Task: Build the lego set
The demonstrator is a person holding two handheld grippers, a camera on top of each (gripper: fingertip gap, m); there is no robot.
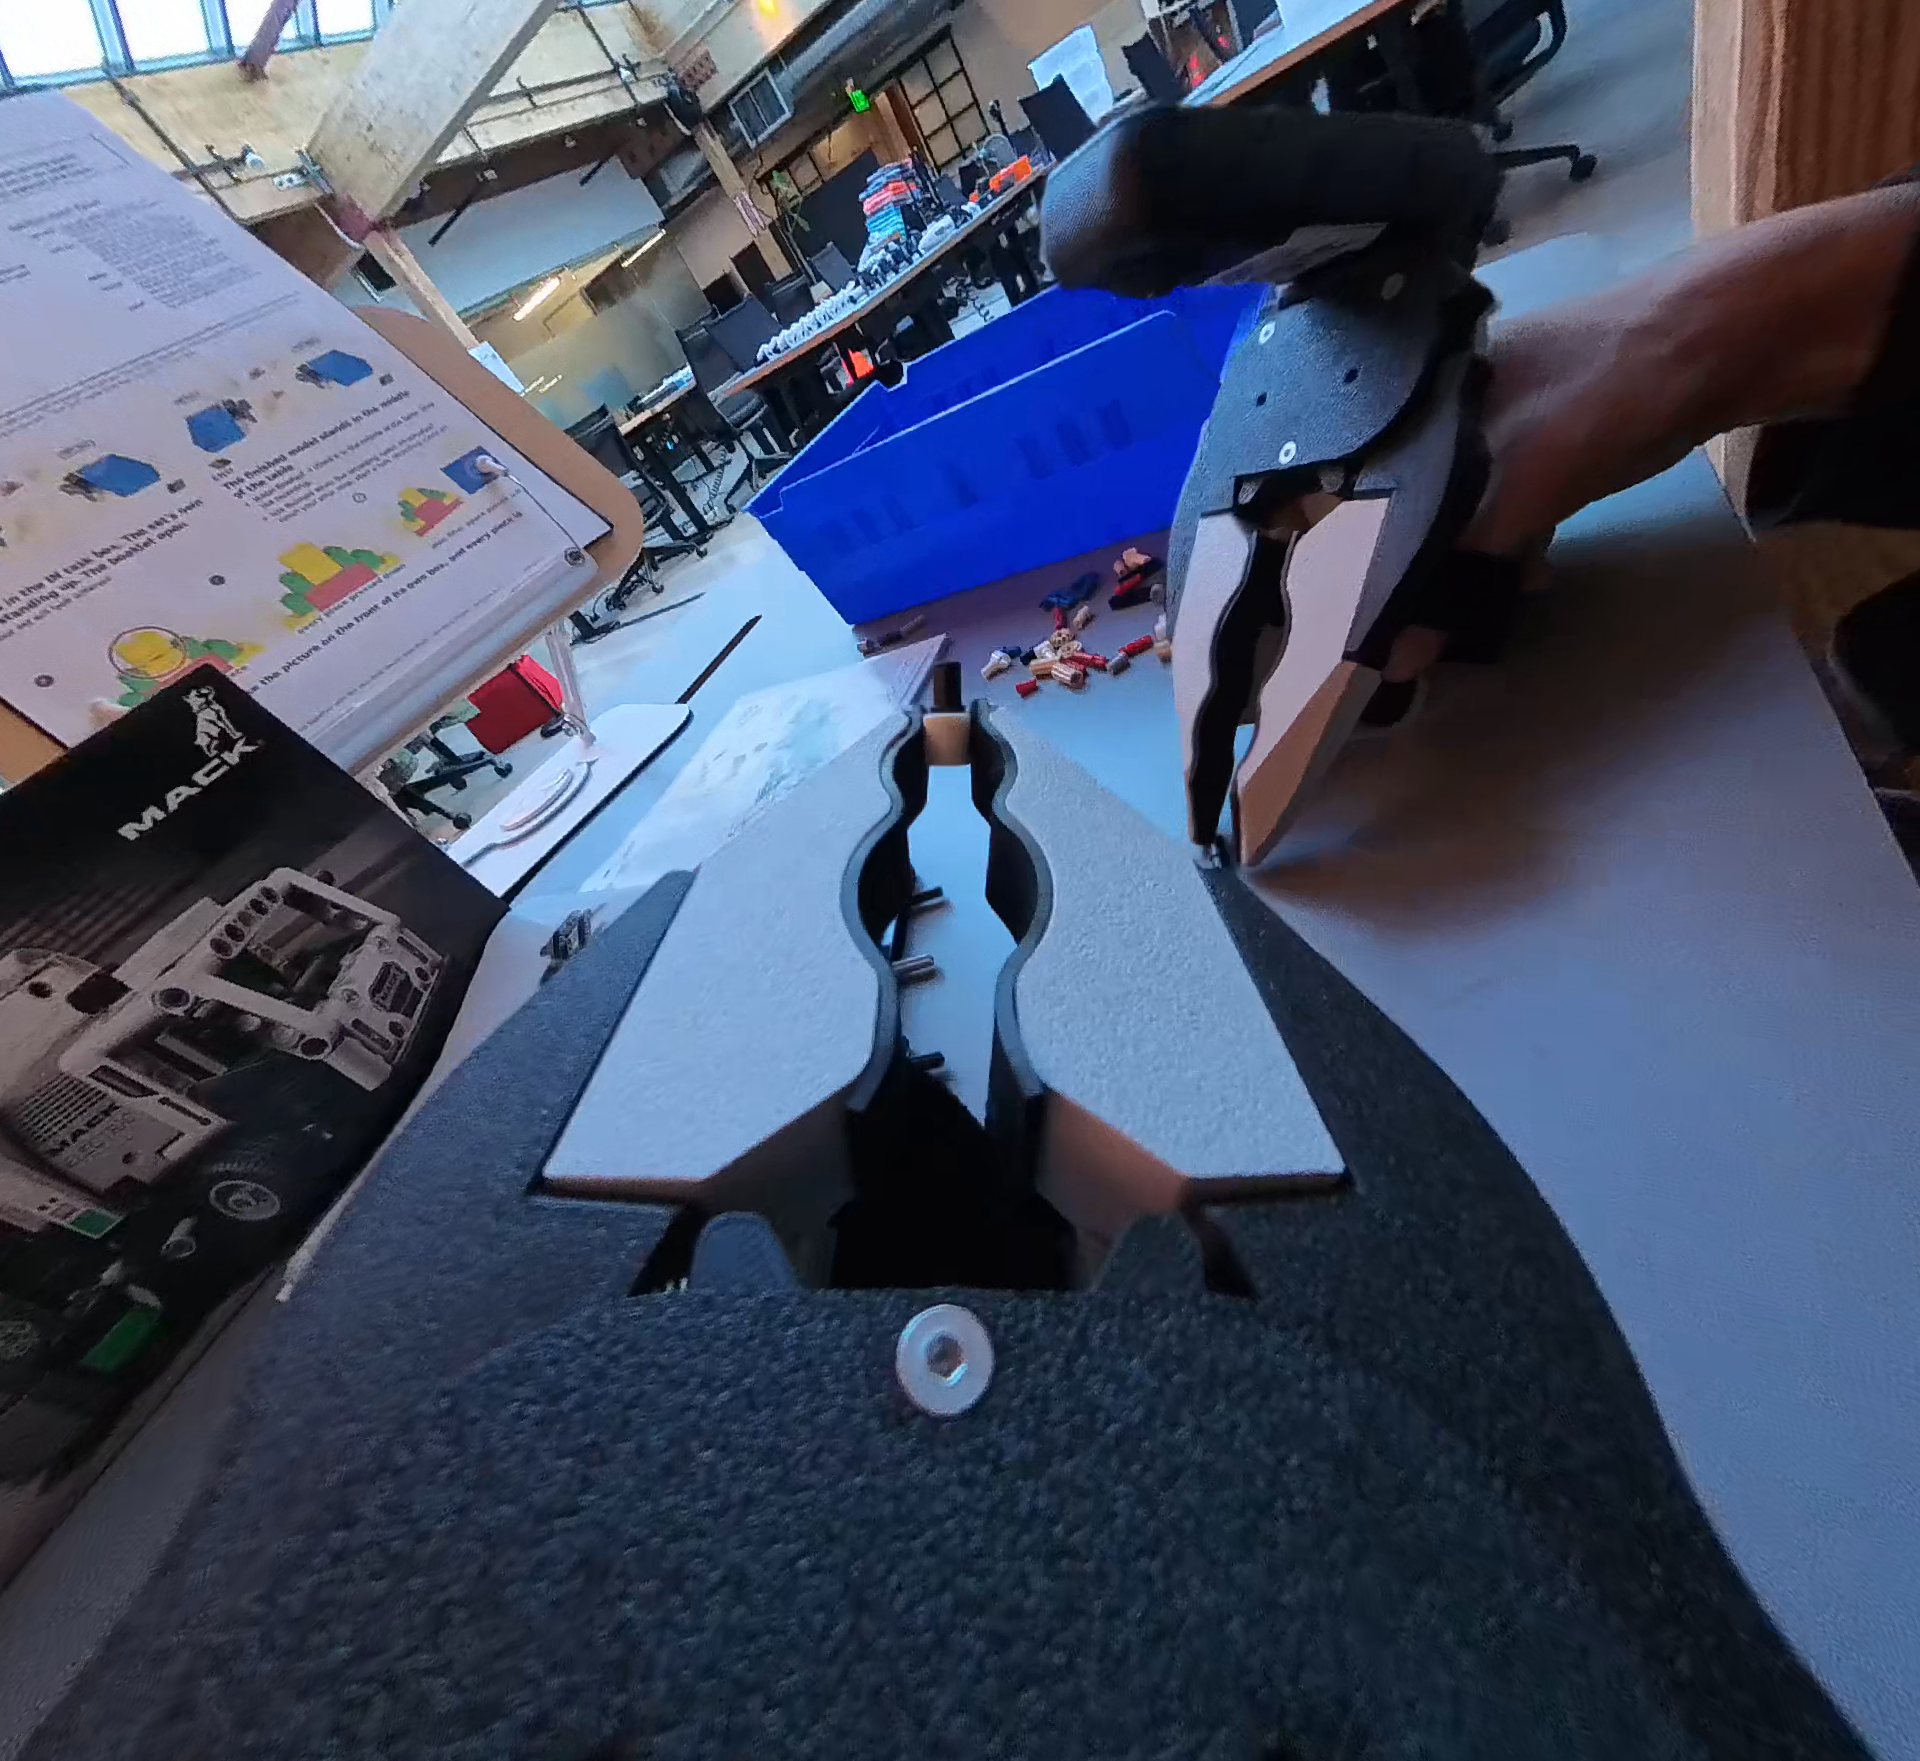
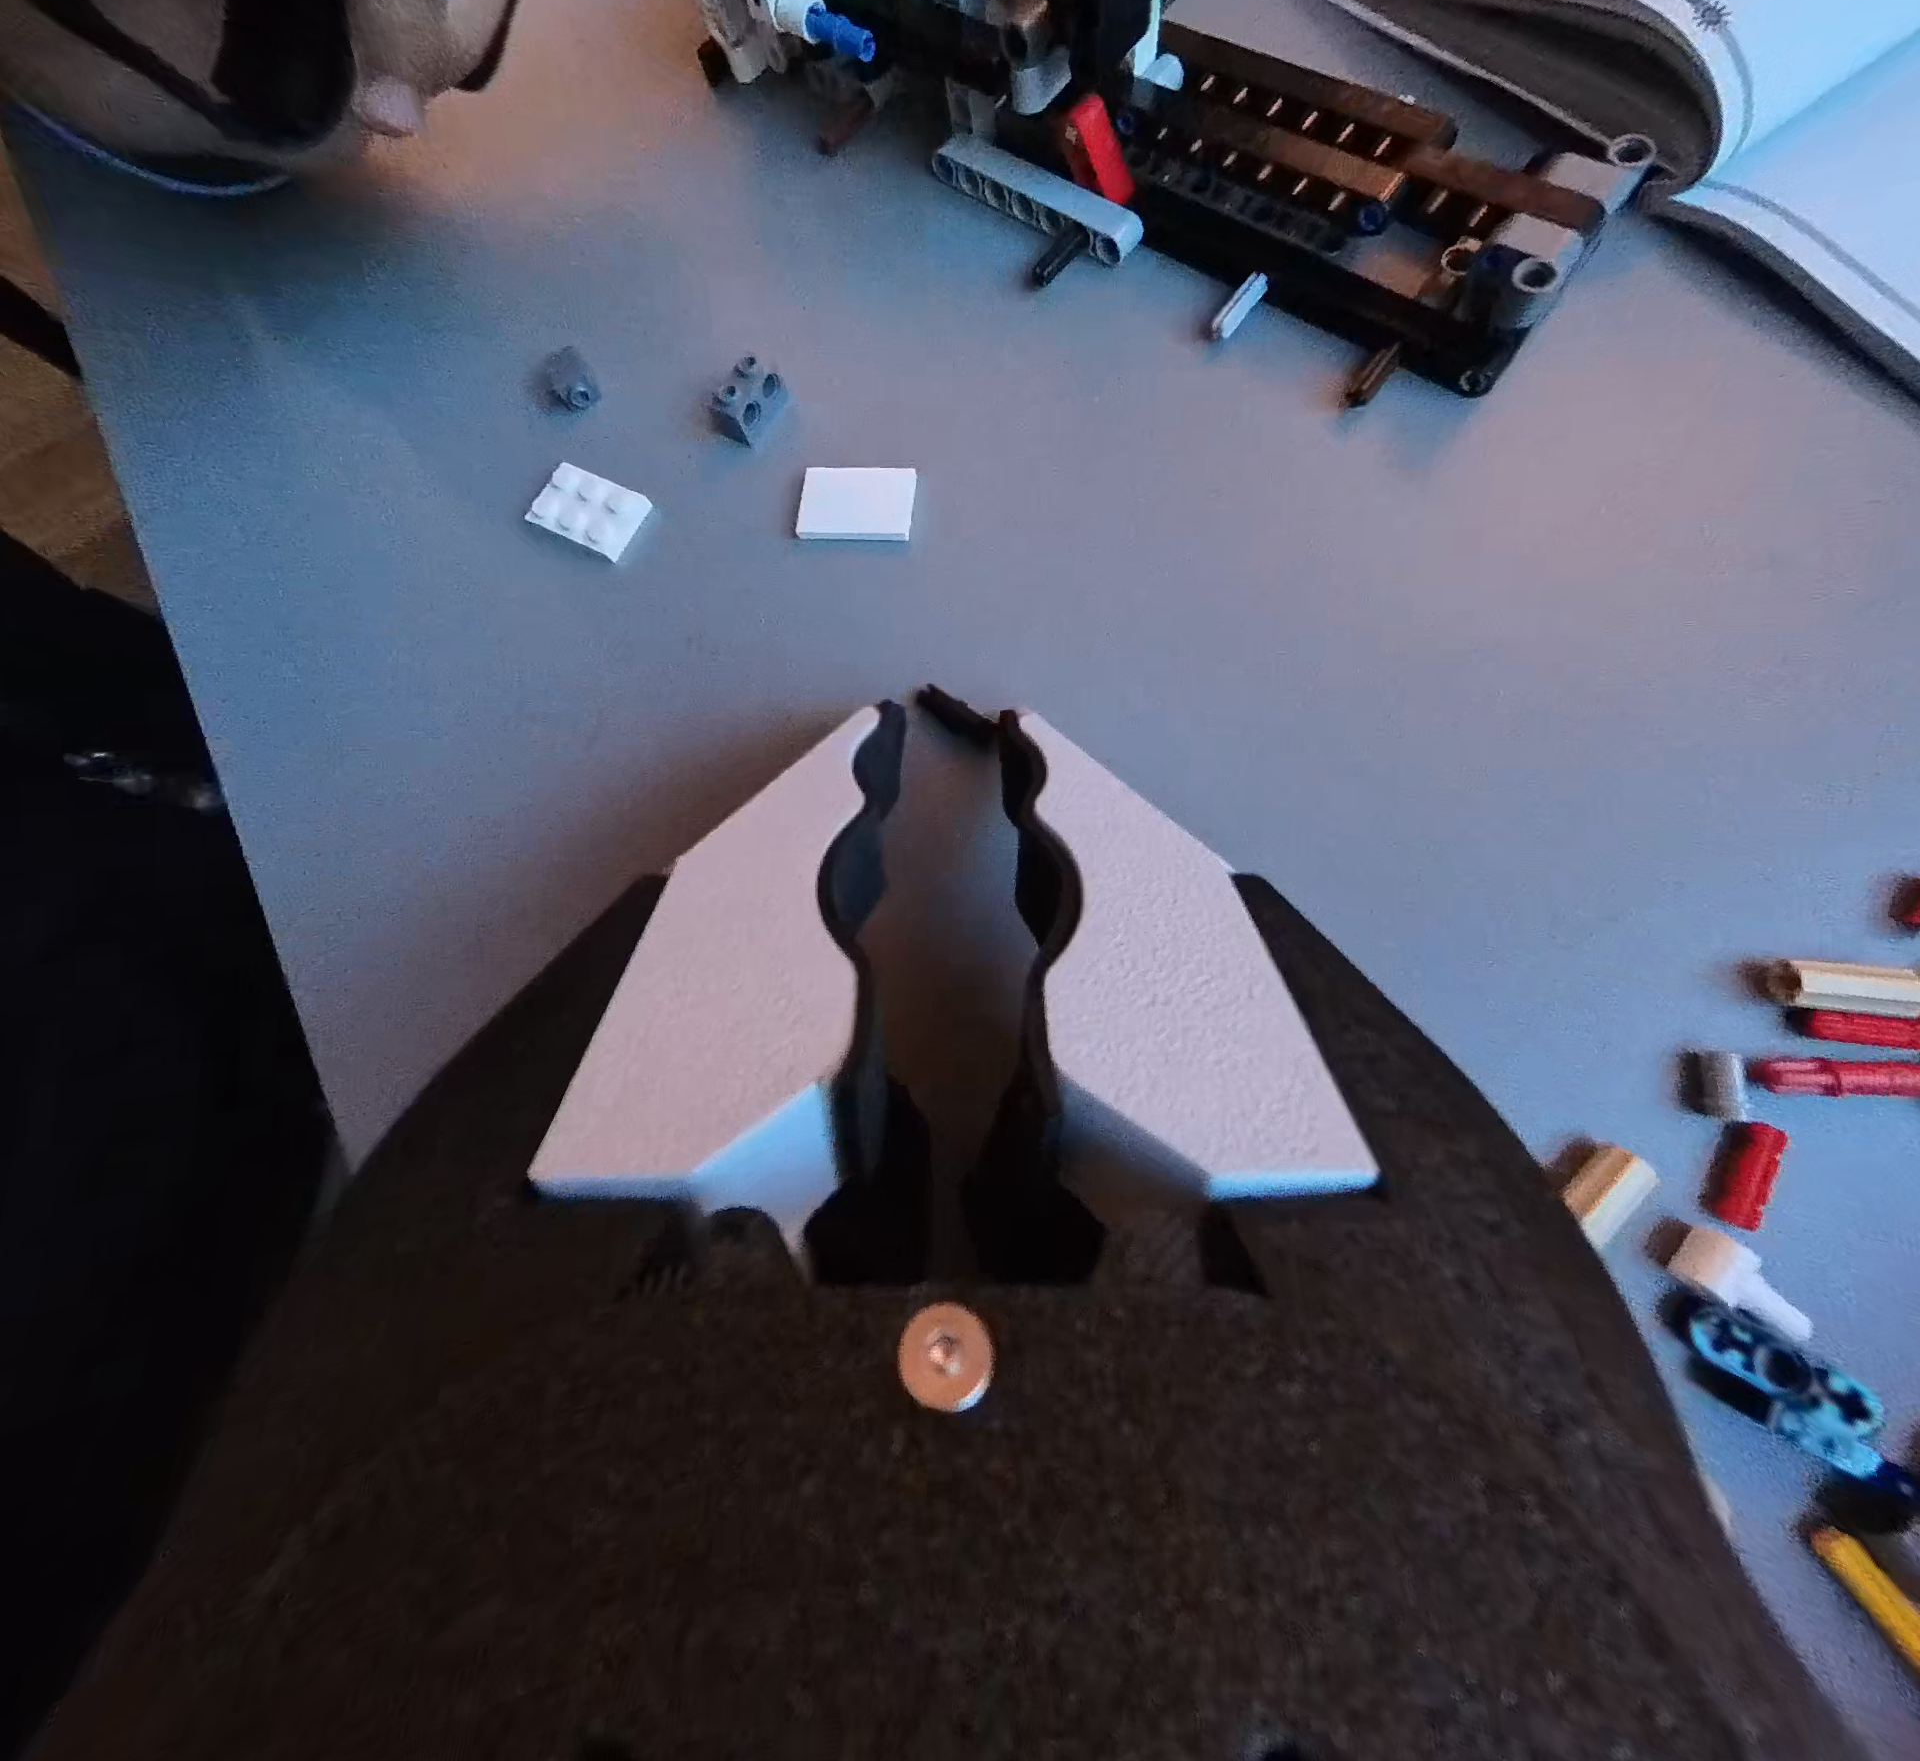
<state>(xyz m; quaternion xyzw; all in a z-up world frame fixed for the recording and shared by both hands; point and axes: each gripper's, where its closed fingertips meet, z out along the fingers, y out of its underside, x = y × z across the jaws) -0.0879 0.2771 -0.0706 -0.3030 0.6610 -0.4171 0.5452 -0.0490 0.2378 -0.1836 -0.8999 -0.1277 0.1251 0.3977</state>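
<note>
The left tool (image 1: 948,737) pinches a small tan-and-black peg (image 1: 947,724) at its tips, raised above the grey worktop (image 1: 1455,984). The right tool (image 2: 951,724) points down at the worktop, its tips slightly apart around a small black pin (image 2: 954,712) without clearly gripping it. Beyond that pin lie two white plates (image 2: 857,503) and two grey pieces (image 2: 748,399), and farther beyond them stands the part-built lego model (image 2: 1195,122).

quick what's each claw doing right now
Left claw: shut on a tan piece.
Right claw: open around a black pin on the table.
</note>
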